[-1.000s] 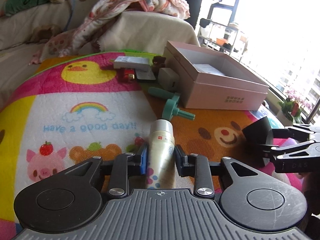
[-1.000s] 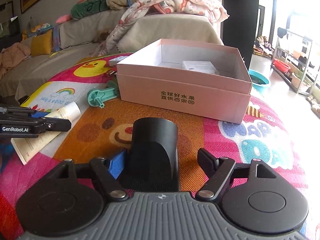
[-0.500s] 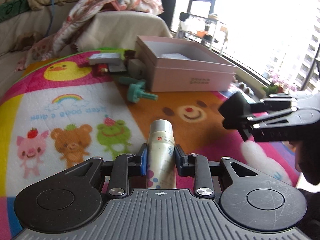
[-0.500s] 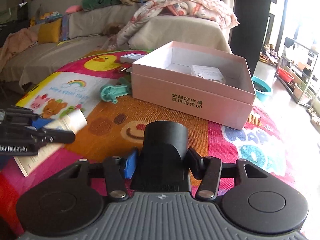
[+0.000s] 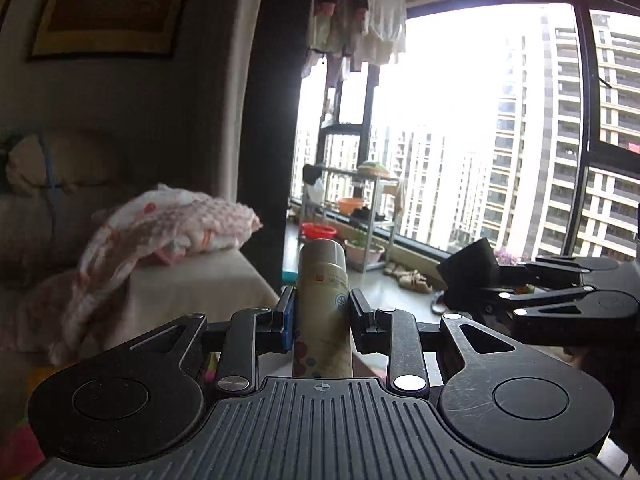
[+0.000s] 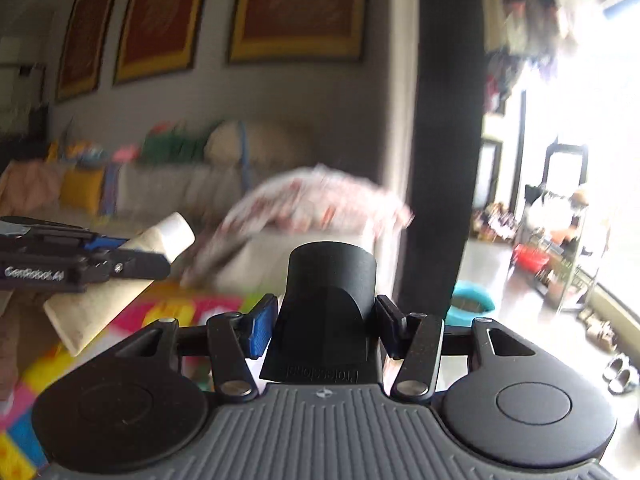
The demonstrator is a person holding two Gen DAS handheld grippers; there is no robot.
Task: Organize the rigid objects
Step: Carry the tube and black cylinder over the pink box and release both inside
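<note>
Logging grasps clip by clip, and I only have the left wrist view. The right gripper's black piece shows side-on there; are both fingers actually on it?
Observer: Yes. The right wrist view shows the black nozzle between the fingers of the right gripper, a pad against each side.
Operator: Does the cream tube in the left gripper stick out behind the fingers?
Observer: Yes. Seen from the right wrist, its flat tail pokes out below-left of them, with the cap end up-right.

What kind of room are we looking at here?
Most likely a high-rise flat's living room: a cushioned sofa, framed pictures on the wall, and a big window facing apartment towers.
</note>
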